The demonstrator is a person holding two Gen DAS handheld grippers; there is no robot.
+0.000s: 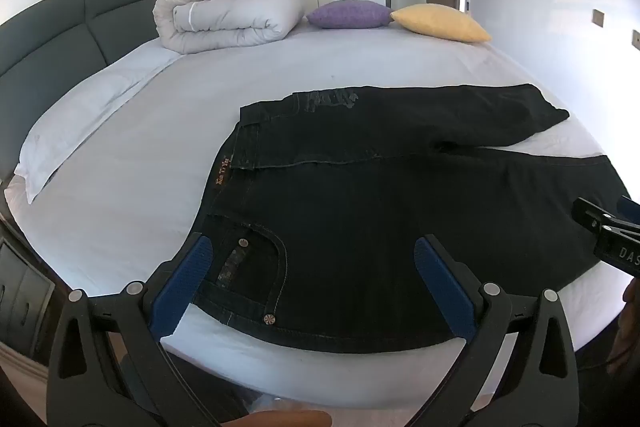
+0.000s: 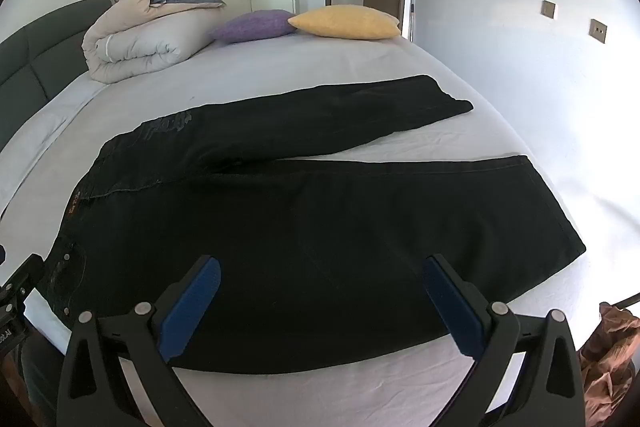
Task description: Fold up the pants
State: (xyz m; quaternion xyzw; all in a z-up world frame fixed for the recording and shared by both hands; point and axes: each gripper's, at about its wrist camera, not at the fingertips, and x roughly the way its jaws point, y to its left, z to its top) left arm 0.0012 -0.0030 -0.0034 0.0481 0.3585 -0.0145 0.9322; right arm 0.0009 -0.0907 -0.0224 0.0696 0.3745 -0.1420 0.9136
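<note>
Left tongs (image 1: 308,267): spread wide, holding nothing, poised over the near waist corner of the pants. Blue ribbed pads (image 1: 182,287) face inward.

Right tongs (image 2: 320,287): likewise spread and empty, above the near leg's outer edge.

Pants (image 1: 380,211): dark denim, laid flat on the bed (image 1: 140,155), waistband (image 1: 224,179) to the left, legs running right. Near leg (image 2: 360,227) lies straight; far leg (image 2: 320,111) angles away, hems well apart. Front pocket with rivets (image 1: 248,267) sits between the left pads.

Handling, as judged: thick denim, moderately heavy, limp yet holding a crease; not slippery, not fragile. Seams and waistband are the firmest purchase. Suggested holds: near waistband corner for the left, near hem or outer seam for the right, pinching both layers.

Surroundings: folded duvet (image 1: 232,11), purple cushion (image 1: 348,14) and yellow cushion (image 1: 440,23) at the far side.
</note>
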